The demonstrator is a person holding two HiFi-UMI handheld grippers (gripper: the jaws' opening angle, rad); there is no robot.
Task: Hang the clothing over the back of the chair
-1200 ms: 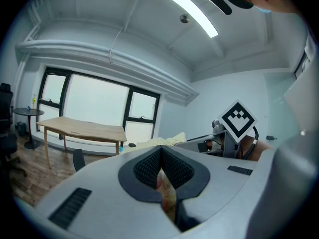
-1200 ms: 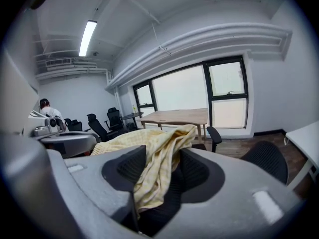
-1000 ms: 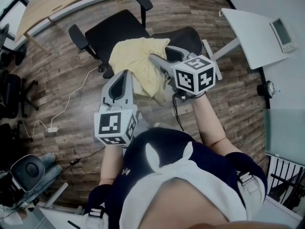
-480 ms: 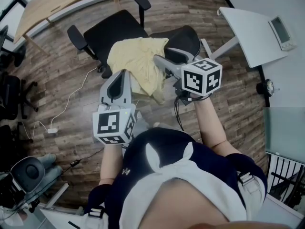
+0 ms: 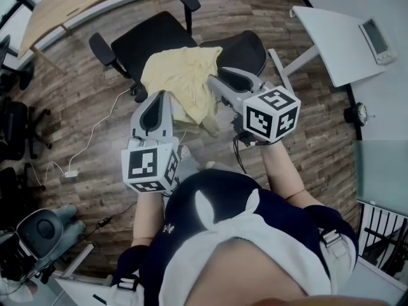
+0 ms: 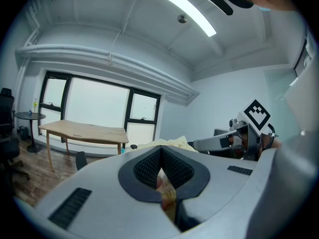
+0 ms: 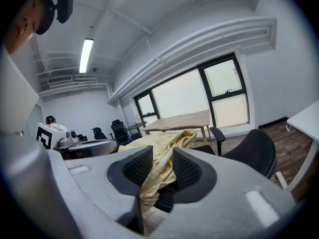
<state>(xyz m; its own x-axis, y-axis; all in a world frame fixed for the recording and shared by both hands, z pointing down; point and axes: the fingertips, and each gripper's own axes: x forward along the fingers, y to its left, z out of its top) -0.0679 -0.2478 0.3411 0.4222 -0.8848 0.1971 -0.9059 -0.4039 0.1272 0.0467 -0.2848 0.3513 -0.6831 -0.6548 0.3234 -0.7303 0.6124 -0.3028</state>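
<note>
Both my grippers are at the yellow clothing (image 5: 182,81), which lies draped over the back of the black chair (image 5: 153,40).

My left gripper (image 5: 156,99) has its jaws closed together, with a sliver of the yellow fabric pinched between them.

My right gripper (image 5: 217,81) has just been closing. Its jaws stand part open with the cloth in the gap, not clearly clamped.

Wood-plank floor (image 5: 95,107), with a white cable (image 5: 95,129) running across it. A wooden table (image 5: 76,2) stands by the windows (image 6: 94,106), and a white desk (image 5: 338,40) is on the right.
</note>
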